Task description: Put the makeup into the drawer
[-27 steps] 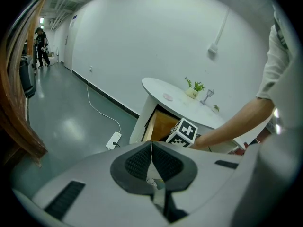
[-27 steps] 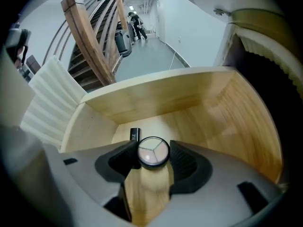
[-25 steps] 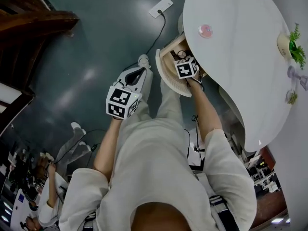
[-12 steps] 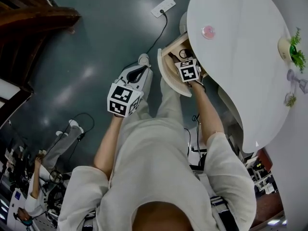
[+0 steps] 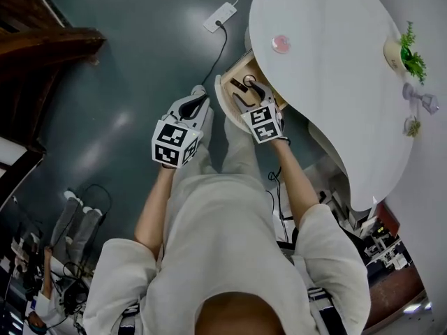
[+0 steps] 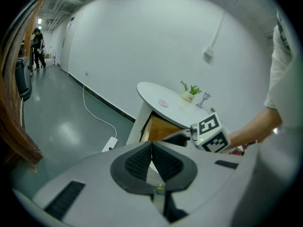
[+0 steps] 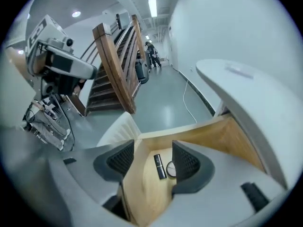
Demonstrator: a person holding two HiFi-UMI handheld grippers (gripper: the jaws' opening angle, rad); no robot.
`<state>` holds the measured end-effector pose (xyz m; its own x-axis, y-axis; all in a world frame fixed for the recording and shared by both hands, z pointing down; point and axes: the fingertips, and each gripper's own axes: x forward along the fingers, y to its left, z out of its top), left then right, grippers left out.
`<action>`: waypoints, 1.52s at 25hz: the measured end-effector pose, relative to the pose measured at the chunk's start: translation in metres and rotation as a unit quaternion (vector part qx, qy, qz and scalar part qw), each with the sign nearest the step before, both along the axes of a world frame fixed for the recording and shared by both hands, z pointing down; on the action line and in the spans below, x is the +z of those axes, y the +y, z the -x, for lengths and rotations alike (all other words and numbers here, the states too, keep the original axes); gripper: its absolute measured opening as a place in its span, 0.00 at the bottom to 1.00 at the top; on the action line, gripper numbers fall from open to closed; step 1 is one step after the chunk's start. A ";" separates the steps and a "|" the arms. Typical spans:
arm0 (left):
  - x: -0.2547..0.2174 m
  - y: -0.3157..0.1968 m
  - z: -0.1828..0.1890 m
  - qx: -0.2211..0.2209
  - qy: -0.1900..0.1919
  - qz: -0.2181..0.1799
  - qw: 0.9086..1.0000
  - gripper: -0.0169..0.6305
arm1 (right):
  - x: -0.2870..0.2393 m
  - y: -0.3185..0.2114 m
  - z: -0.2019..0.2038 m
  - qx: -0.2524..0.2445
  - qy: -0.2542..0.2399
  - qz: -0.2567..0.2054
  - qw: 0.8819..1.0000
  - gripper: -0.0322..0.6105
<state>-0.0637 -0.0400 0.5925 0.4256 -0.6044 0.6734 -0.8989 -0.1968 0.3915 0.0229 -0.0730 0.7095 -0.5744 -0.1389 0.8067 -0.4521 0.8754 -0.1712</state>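
Observation:
Under the white table (image 5: 335,82), the wooden drawer (image 5: 234,75) stands pulled out, its white front (image 5: 227,107) toward me. A black makeup tube (image 7: 159,166) and a round compact (image 7: 169,169) lie on the drawer's floor. My right gripper (image 7: 152,148) hangs above them, its jaws closing with nothing between them; in the head view the right gripper (image 5: 246,89) is over the drawer's near end. My left gripper (image 5: 199,98) waits left of the drawer front, and its pads (image 6: 142,160) meet on nothing. A small pink round item (image 5: 281,44) lies on the tabletop.
A white power strip (image 5: 220,17) with its cable lies on the grey floor beyond the drawer. A potted plant (image 5: 401,53) and a small glass (image 5: 419,98) stand at the table's far right. A wooden staircase (image 7: 113,65) rises at the left.
My right gripper has lifted up out of the drawer and drawn back toward me, leaving the tube and compact on the drawer floor. The left gripper has stayed put.

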 end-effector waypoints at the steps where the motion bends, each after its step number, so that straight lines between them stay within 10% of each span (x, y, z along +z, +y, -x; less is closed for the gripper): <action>1: -0.002 -0.003 -0.001 0.003 0.000 -0.002 1.000 0.05 | -0.013 0.002 0.001 0.001 -0.009 -0.005 1.000 0.44; 10: -0.015 -0.026 -0.011 0.022 0.006 -0.022 0.999 0.05 | -0.124 -0.023 -0.006 0.061 -0.078 -0.081 0.992 0.45; 21: -0.016 -0.027 -0.012 0.033 0.011 -0.020 0.999 0.05 | -0.132 -0.146 -0.033 0.138 -0.033 -0.141 0.980 0.53; 38: -0.012 -0.029 0.014 0.006 0.008 -0.019 1.000 0.05 | -0.093 -0.177 -0.027 0.129 0.007 -0.081 0.988 0.40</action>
